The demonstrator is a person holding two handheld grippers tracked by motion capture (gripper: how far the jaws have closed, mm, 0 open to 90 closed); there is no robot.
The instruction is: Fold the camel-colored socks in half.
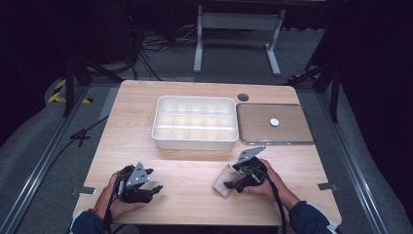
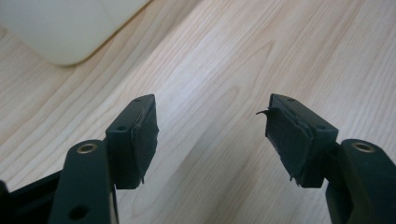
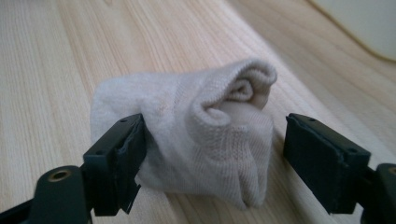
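1. On the near half of the wooden table [image 1: 195,161], right of centre: one rolled white sock [image 1: 224,181], lying on the bare wood. In the right gripper view the sock [image 3: 201,140] is a soft knitted bundle with a curled fold at its top.
2. Right gripper [image 1: 233,184]: held in the person's right hand [image 1: 267,183], jaws pointing left toward the sock. In the right gripper view the right gripper [image 3: 215,163] has its jaws apart with the sock between them; the left pad [image 3: 133,158] touches the sock's side, while the right pad [image 3: 322,163] stands just clear of it. Not clamped.
3. Left gripper [image 1: 155,189]: held in the person's left hand [image 1: 114,197] at the near left of the table, well apart from the sock. In the left gripper view the left gripper [image 2: 212,135] has its jaws wide apart over bare wood, nothing between them. The pad [image 2: 285,140] on one jaw shows a frayed edge.
4. White compartment box [image 1: 195,142]: at the table's middle, beyond both grippers, divided into a grid of small cells; contents, if any, cannot be made out. One rounded corner of the box [image 2: 60,28] appears in the left gripper view.
5. Metal-rimmed tray [image 1: 253,131]: just beside the box on its right, brown inner surface, holding one small white round object [image 1: 274,122].
6. Dark round disc [image 1: 243,97]: on the table beyond the tray, near the far edge.
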